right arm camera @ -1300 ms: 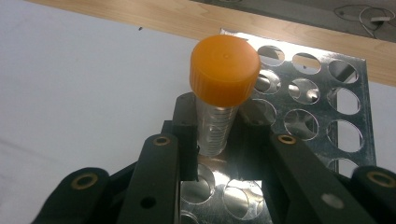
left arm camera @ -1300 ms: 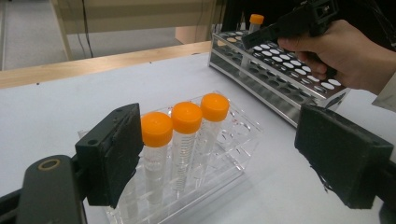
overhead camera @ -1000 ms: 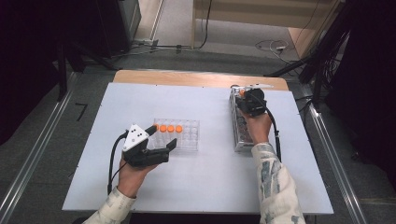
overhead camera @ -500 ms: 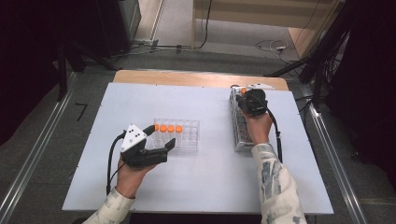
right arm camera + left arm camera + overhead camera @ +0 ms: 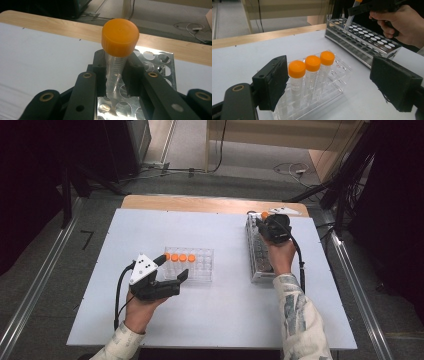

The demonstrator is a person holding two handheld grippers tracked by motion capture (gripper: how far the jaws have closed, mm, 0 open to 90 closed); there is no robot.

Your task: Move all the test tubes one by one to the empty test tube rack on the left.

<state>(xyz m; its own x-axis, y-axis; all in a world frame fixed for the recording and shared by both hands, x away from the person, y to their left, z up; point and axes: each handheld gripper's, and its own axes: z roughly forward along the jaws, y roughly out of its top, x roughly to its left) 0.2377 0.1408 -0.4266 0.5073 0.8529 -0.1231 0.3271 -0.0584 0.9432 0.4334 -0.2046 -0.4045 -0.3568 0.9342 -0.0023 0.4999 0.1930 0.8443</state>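
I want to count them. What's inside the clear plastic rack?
Three orange-capped tubes stand in a row inside the clear rack. Its other holes look empty, though the left gripper covers the near edge.

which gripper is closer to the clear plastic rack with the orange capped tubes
Left. The left gripper hangs open right at the clear rack; the right gripper is across the table over the metal rack, clamping a tube.

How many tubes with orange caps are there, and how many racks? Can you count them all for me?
Orange-capped tubes standing in the clear plastic rack: 3
Orange-capped tube held in the right tongs over the metal rack: 1
Racks: 2
Total: 4 tubes and 2 racks, 6 things.
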